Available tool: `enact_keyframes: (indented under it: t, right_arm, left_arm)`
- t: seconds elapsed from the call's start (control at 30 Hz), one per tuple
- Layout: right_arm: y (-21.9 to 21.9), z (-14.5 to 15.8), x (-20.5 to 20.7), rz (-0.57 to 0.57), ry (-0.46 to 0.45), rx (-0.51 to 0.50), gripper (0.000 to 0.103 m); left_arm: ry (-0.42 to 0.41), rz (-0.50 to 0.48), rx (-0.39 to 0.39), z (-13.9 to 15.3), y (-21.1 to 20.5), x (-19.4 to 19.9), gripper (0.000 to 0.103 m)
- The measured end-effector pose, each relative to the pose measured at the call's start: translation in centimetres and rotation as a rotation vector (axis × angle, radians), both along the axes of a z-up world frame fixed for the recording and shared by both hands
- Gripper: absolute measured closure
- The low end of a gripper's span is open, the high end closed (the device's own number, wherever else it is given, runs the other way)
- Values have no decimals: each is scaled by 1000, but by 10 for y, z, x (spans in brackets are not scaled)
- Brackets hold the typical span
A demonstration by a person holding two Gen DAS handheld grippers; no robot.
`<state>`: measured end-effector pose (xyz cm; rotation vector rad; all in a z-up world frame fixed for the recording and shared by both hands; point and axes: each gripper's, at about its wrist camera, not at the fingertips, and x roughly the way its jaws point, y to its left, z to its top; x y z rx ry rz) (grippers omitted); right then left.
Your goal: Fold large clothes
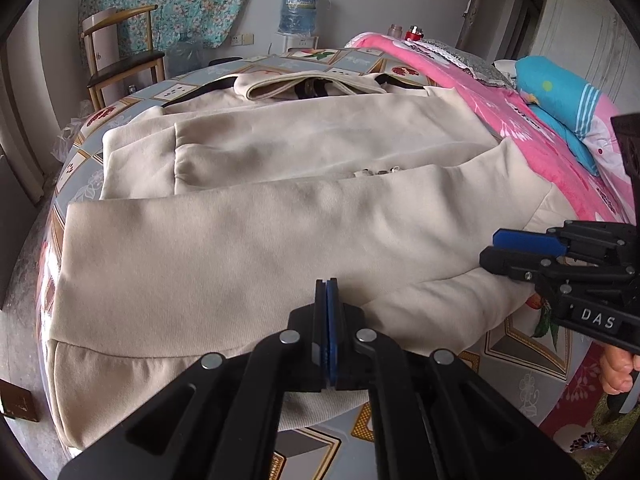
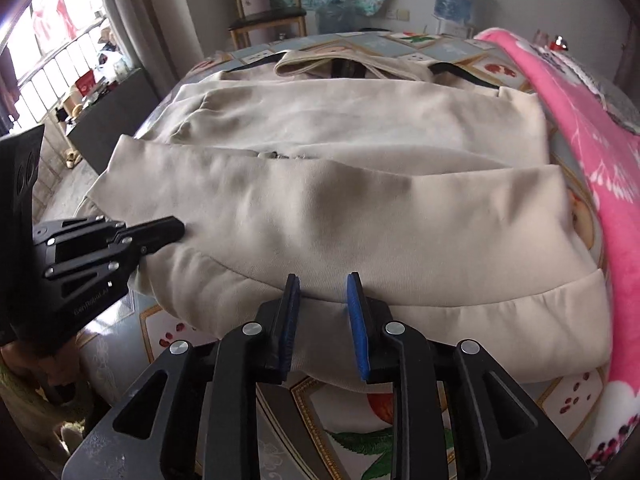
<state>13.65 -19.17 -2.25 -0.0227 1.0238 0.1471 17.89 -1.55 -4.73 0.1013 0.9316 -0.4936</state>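
Nearest the left gripper (image 1: 326, 284), the fingers are pressed flat together over the near hem of the cream jacket (image 1: 280, 208); whether a fold of cloth is pinched between them cannot be told, though the tips sit right at the fabric's edge. Off to its right, the right gripper (image 2: 323, 280) has its blue pads parted a little, with nothing between them, hovering just above the same near hem. Ahead of both tools the jacket lies spread on the patterned bedsheet (image 2: 400, 412), both sleeves already folded in across the body and a zipper pull (image 1: 380, 171) showing between them. Beyond that lies the collar (image 1: 312, 86), and to the right a pink blanket (image 1: 520, 112) runs beside the garment. Further off stand a wooden chair (image 1: 120, 52) and a water bottle (image 1: 298, 8). The step in hand looks like taking hold of the bottom hem; next, the right gripper probably needs to close on the hem so both can carry it forward toward the collar.
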Motion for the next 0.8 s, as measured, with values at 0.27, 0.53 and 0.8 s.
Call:
enact_keyframes:
  t: [0.27,0.53,0.8]
  right_arm:
    - [29,14,0,101,-46,48,75]
    - [30,-13,13,85,12,67,52]
    - [28,-13,11,80,19,76,51]
  left_arm:
    - [-32,38,-32,9,14,-3,101]
    - [-115,223,-39,34,97,5,92]
    - [37,269,-127,18,145,67,67]
